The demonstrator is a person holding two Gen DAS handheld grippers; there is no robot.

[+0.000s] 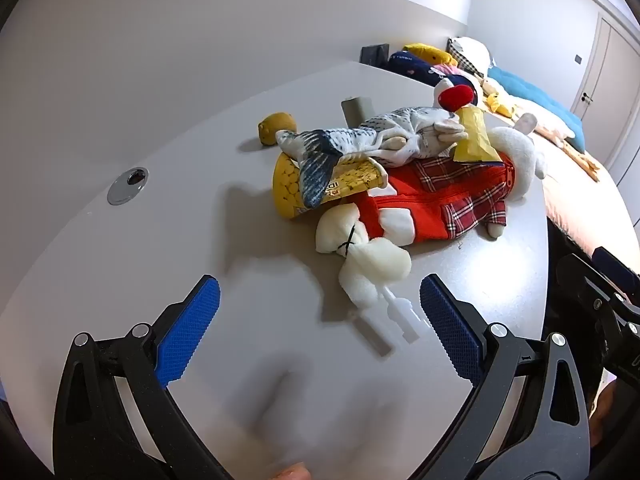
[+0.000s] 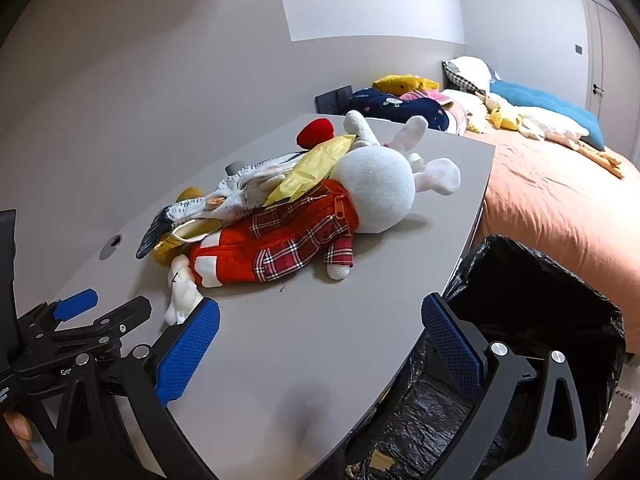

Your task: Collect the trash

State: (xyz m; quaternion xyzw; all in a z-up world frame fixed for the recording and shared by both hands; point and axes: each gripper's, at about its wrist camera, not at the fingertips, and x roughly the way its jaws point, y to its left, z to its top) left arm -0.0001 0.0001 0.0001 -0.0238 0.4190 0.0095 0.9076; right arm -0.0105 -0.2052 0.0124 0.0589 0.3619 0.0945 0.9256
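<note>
A pile lies on the grey table (image 1: 140,240): a white rabbit plush in red plaid clothes (image 1: 448,196) (image 2: 304,232), a grey fish plush (image 1: 360,136) (image 2: 224,200), a yellow snack bag (image 1: 320,188) under the fish, and a yellow wrapper (image 1: 474,136) (image 2: 312,168). A small clear plastic piece (image 1: 396,320) lies by the rabbit's foot. My left gripper (image 1: 320,320) is open and empty just short of the pile. My right gripper (image 2: 320,336) is open and empty over the table's near edge. A bin lined with a black bag (image 2: 532,320) stands beside the table.
A small brown-yellow toy (image 1: 276,124) and a grey cylinder (image 1: 358,110) sit behind the pile. A metal cable grommet (image 1: 128,184) is set in the table. A bed with an orange sheet (image 2: 552,200), pillows and plush toys stands to the right.
</note>
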